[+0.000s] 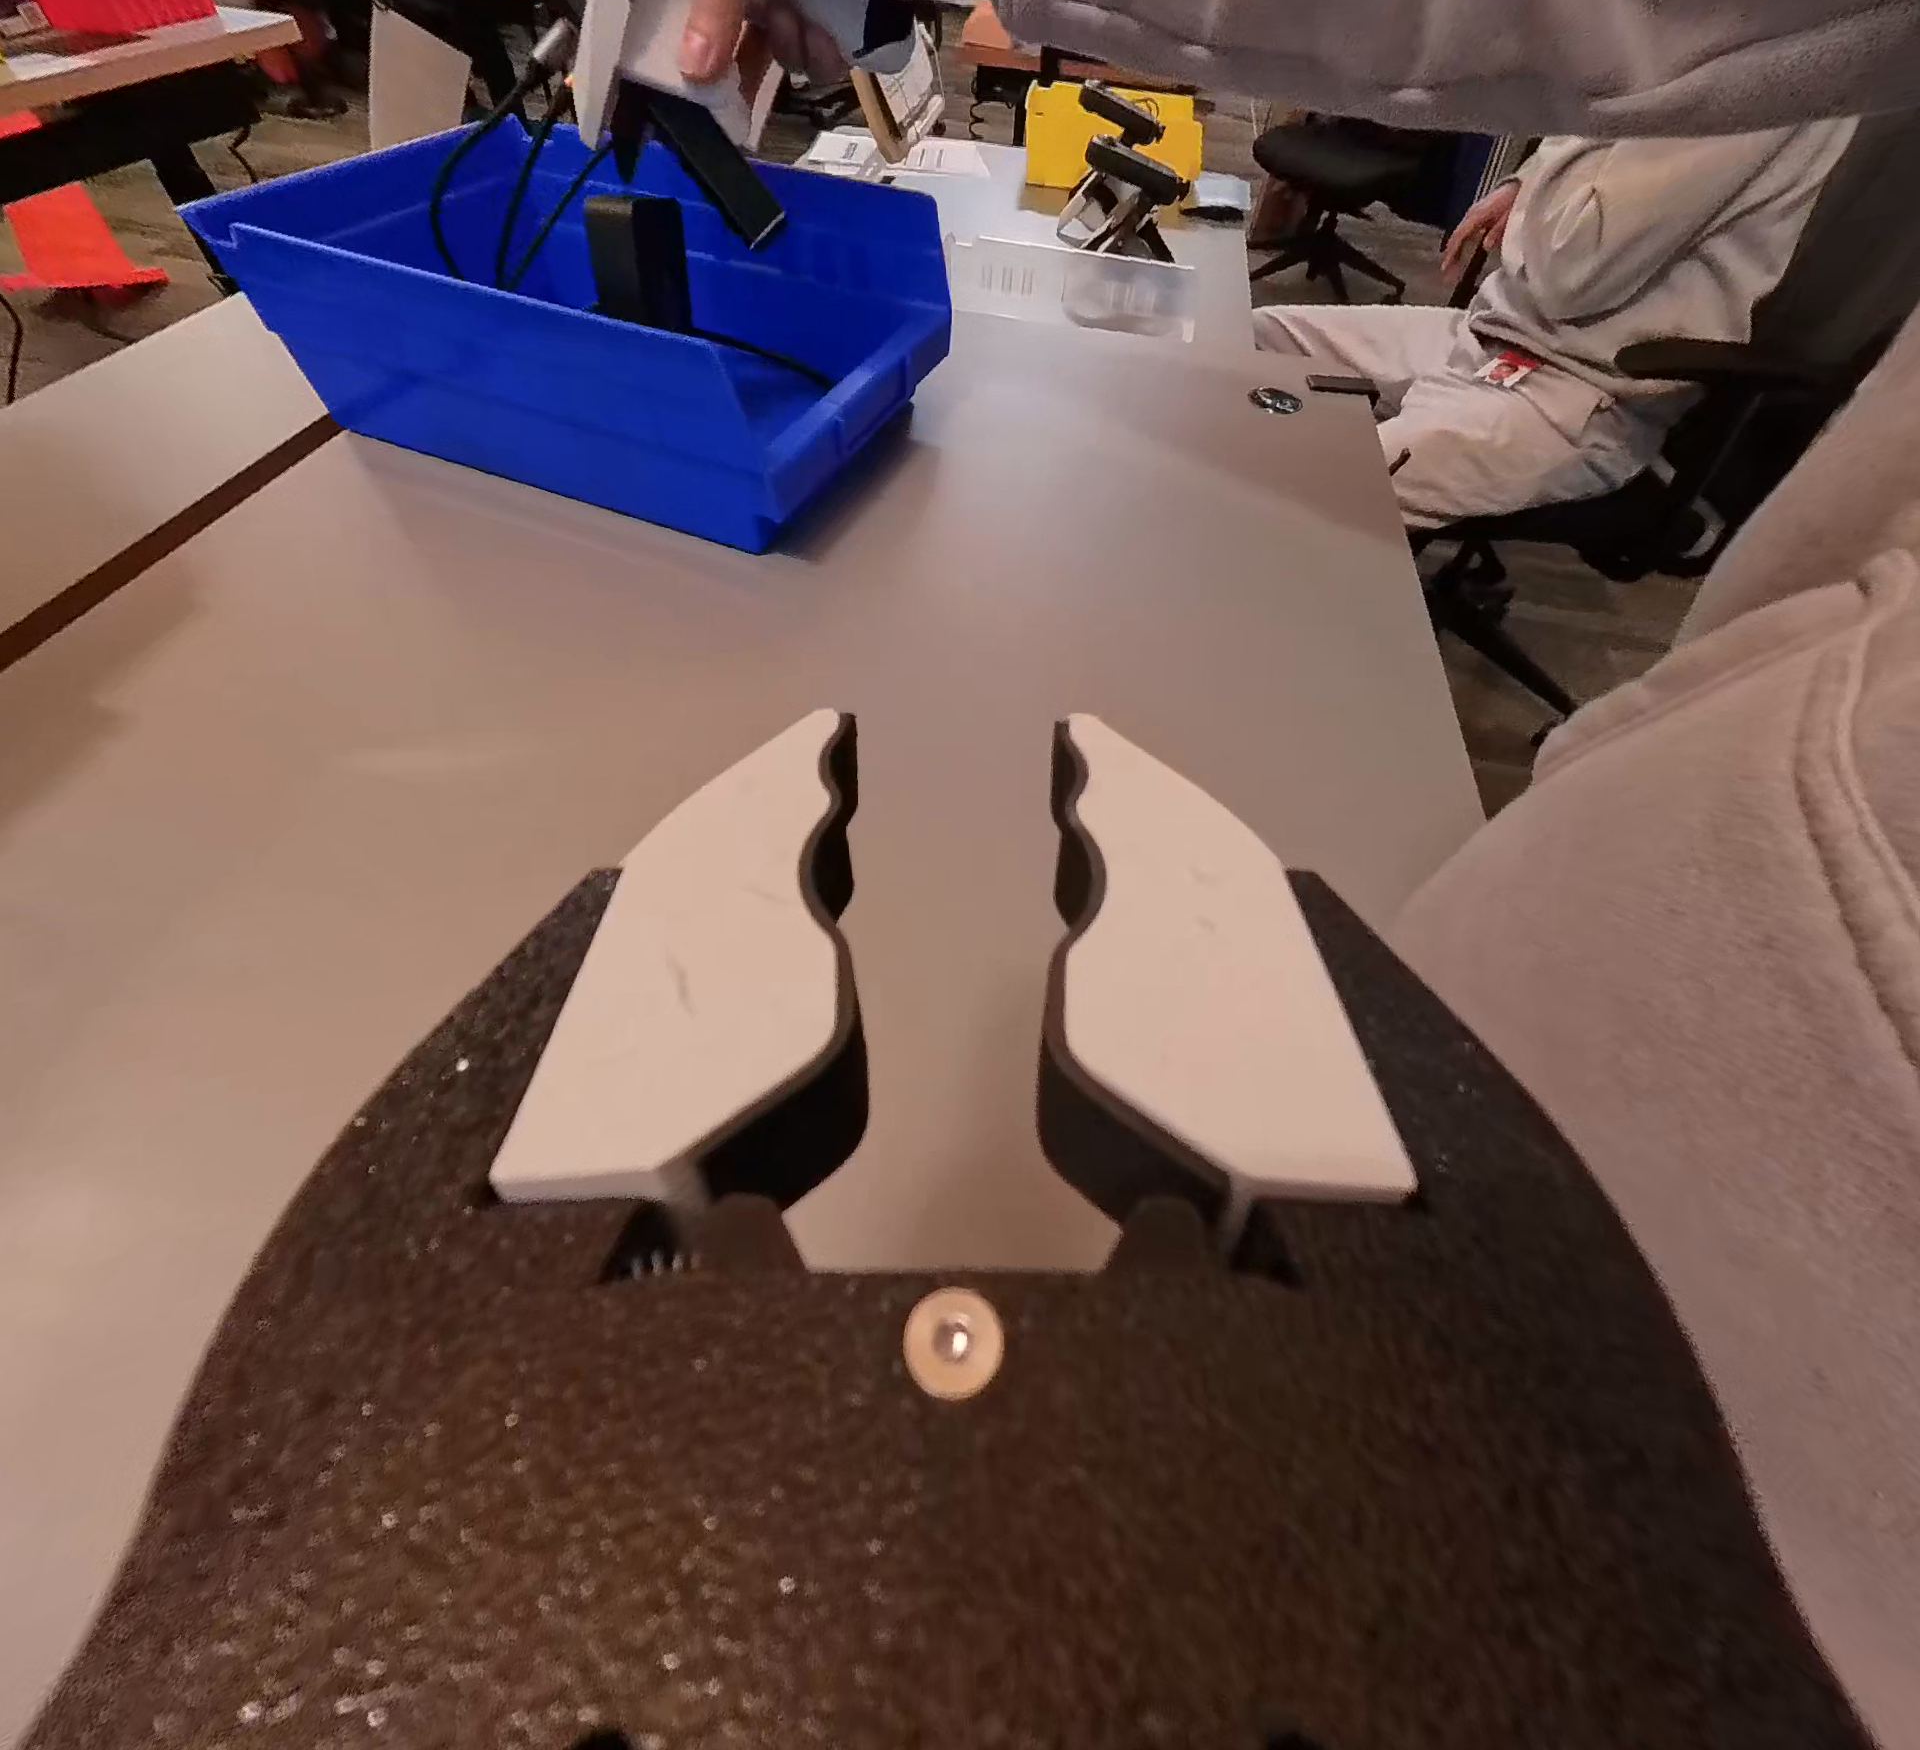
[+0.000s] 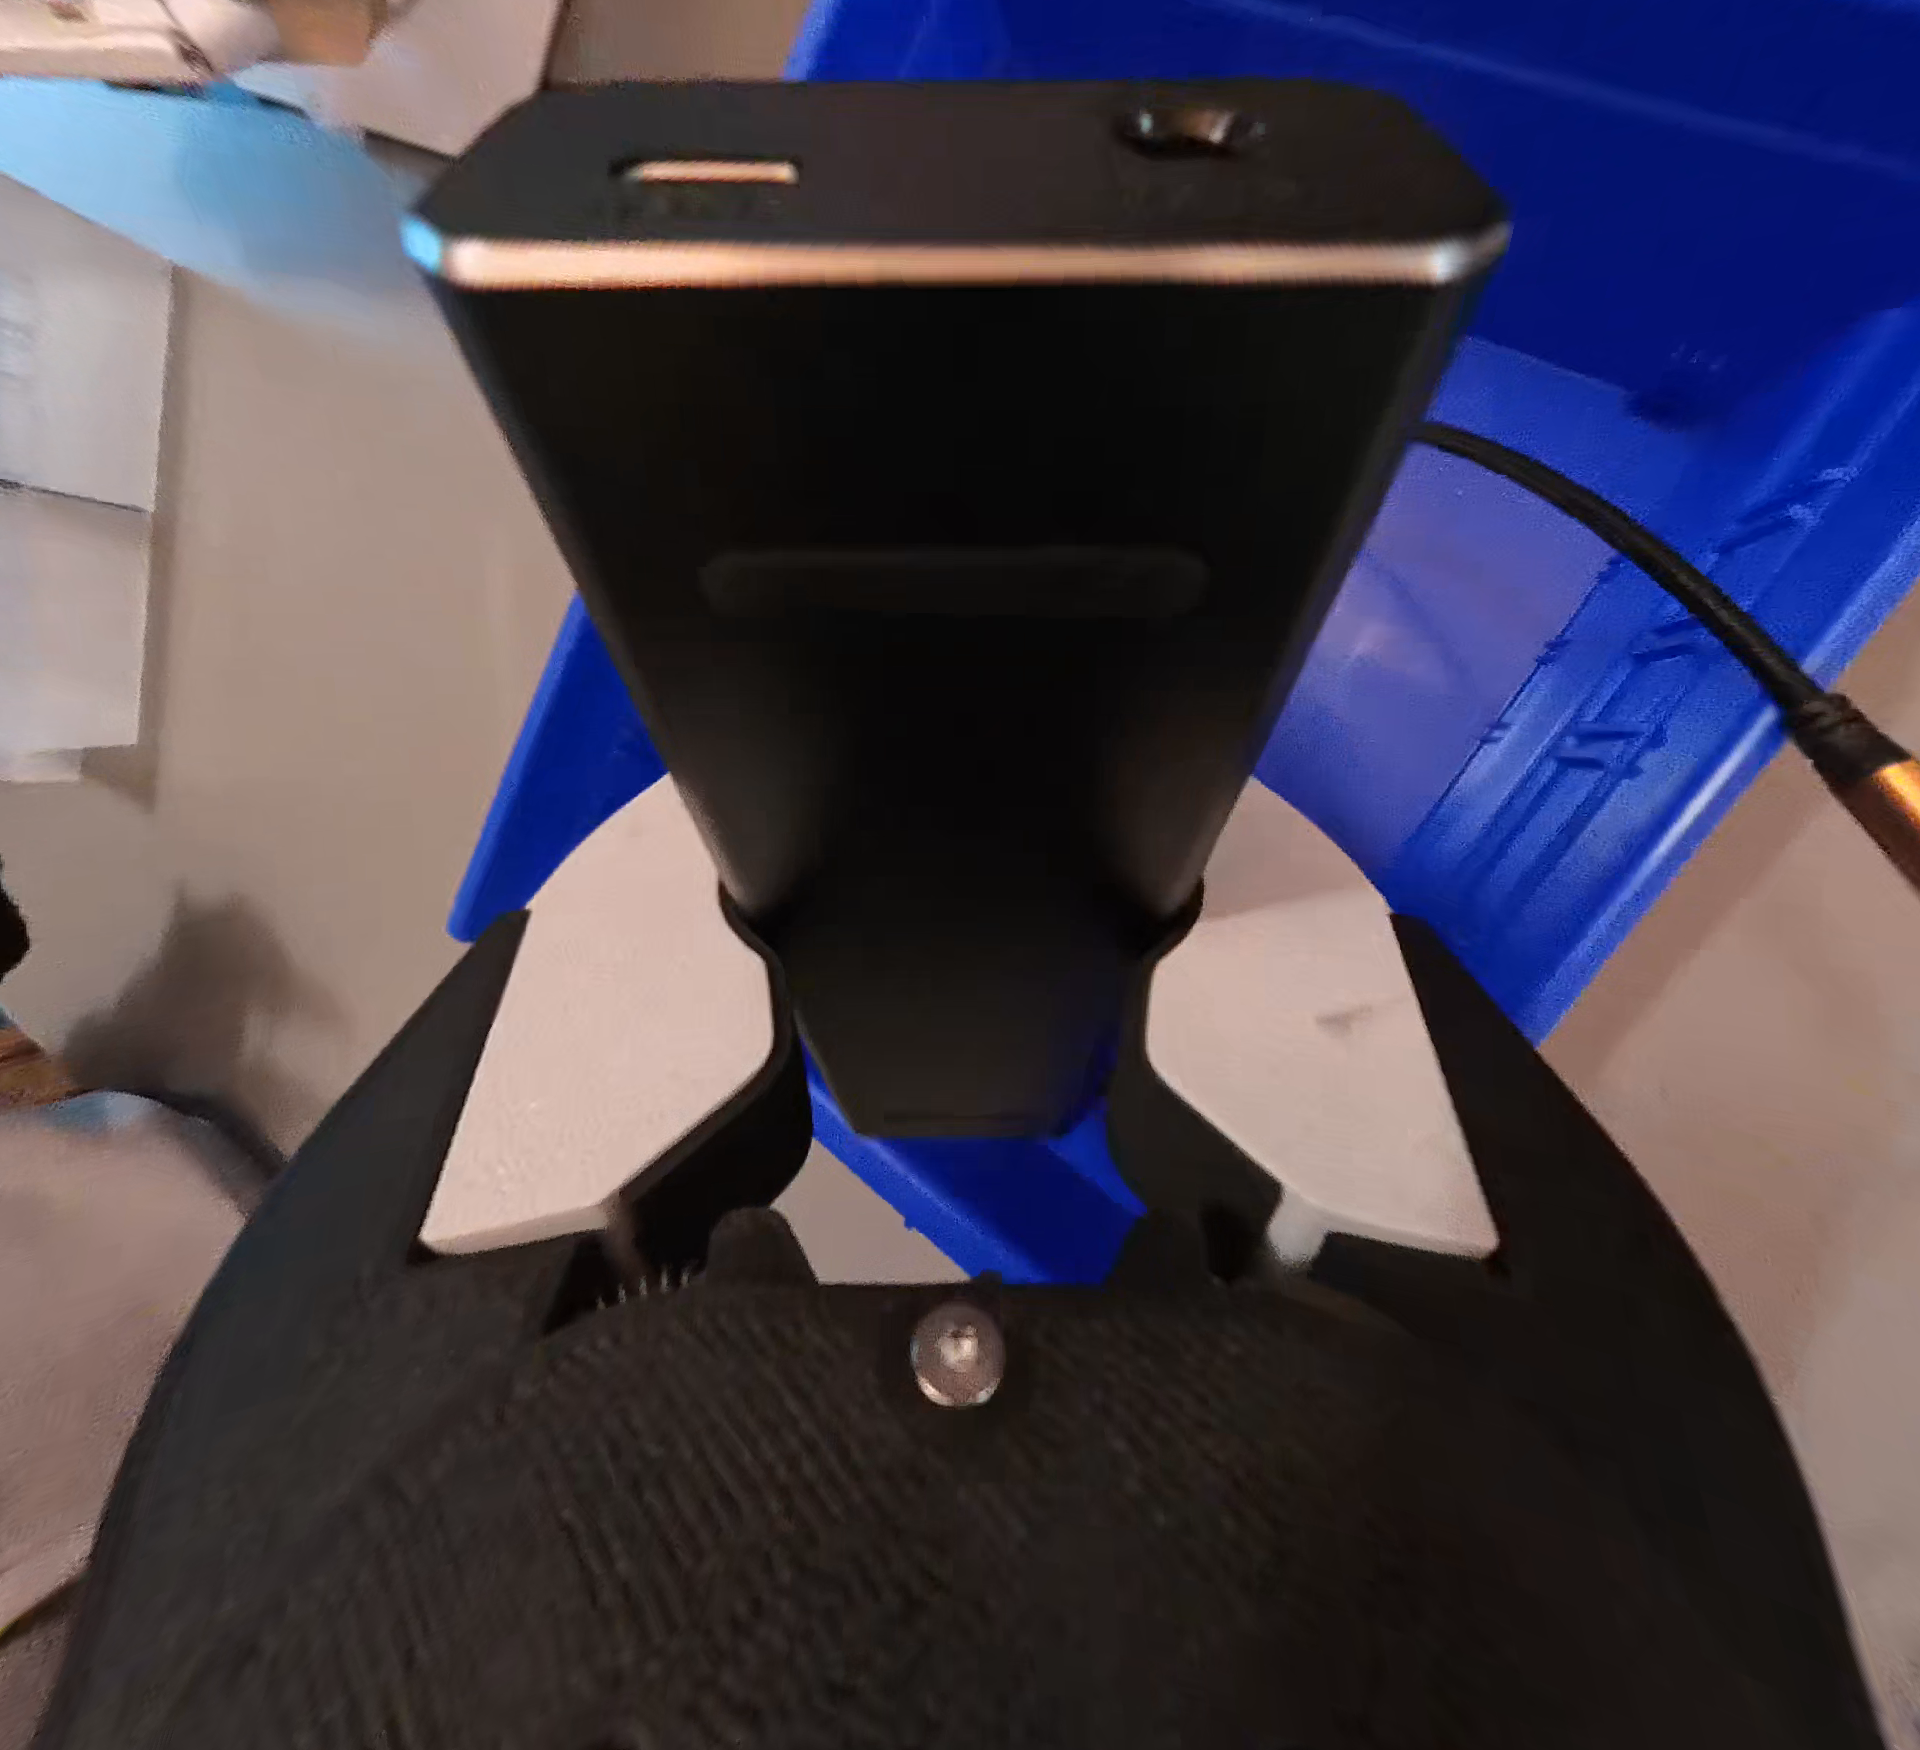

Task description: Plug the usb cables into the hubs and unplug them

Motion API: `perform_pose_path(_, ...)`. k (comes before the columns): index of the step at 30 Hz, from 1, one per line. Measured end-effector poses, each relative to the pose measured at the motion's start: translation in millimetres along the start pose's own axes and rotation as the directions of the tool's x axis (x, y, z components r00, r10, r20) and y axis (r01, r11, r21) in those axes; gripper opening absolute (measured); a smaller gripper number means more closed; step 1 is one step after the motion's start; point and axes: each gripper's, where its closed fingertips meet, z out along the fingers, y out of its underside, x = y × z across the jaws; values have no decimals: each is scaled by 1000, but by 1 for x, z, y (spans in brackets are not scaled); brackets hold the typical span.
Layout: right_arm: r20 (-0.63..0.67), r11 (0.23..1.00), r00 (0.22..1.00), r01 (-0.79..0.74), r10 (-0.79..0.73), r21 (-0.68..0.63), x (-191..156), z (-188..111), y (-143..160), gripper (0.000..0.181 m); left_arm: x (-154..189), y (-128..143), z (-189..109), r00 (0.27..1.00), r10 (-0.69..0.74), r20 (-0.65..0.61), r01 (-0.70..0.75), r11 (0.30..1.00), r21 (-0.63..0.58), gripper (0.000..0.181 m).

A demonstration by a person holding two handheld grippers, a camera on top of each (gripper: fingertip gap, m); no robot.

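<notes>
1. The left tongs (image 1: 956, 744), low in the left wrist view, are spread with nothing between them, above the bare grey bench (image 1: 520, 713).
2. The right tongs (image 2: 961, 931) pinch a black hub (image 2: 956, 495) by its narrow end; a slot port and a round port show on its far face.
3. A blue bin (image 1: 582, 412) sits on the bench in the upper left of the left wrist view, holding black cables (image 1: 499, 183) and a second dark hub (image 1: 634, 261).
4. In the left wrist view the held hub hangs above that bin.
</notes>
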Motion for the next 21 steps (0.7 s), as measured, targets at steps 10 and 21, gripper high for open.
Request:
perform_pose_path(10,7,999,999,-38,37,3,20,21,-9,81,0,-1,6,1000,-10,-6,10,1000,-19,34)
perform_pose_path(21,46,975,999,-4,-6,223,-10,-29,-14,82,-7,-11,39,999,-15,-33,13,998,-55,35)
